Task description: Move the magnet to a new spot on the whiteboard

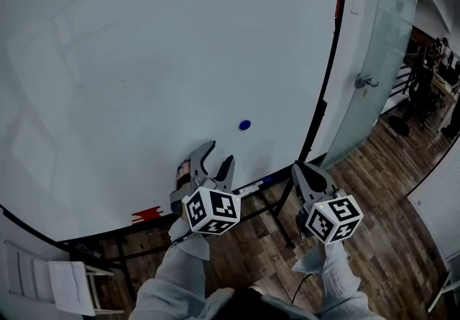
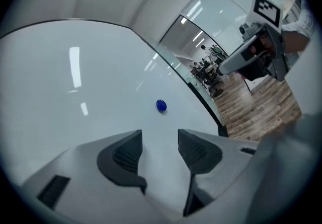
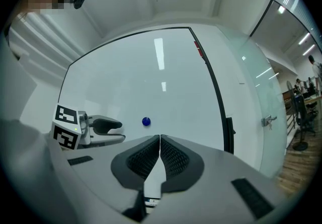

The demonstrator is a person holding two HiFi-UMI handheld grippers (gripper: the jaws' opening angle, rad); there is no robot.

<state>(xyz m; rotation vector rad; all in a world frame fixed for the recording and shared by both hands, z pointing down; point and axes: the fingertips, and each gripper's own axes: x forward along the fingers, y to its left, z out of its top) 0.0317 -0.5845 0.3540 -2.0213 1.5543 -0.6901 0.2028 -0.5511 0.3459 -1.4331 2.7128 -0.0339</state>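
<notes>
Up from the head view, the whiteboard [image 1: 144, 60] fills nearly the whole picture, and the blue magnet [image 1: 245, 125] sits on its lower right part, all by itself. The left gripper [image 1: 219, 154] is just below and left of the magnet, jaws apart, not touching it. The right gripper [image 1: 300, 167] hangs off to the right, near the board's black edge, over the wooden floor [image 1: 374, 189]. A red patch [image 1: 147, 215] shows at the board's bottom edge, and a white chair [image 1: 72, 282] stands at lower left.

Over to the left gripper view: the left gripper [image 2: 160, 150] has its jaws moderately wide, with only bare whiteboard [image 2: 75, 107] between the pads. The magnet [image 2: 161, 105] lies straight ahead, beyond the gap and clear of both jaws. The right gripper [image 2: 225, 69] pokes in from the upper right.

Now the right gripper view: the right gripper [image 3: 160, 141] has its jaws pressed together, gripping nothing. The magnet [image 3: 146, 122] sits on the whiteboard [image 3: 151, 82] just above and left of the tips. The left gripper [image 3: 119, 131] shows at the left, open, near the magnet. A glass door with a handle [image 3: 269, 120] stands at right.
</notes>
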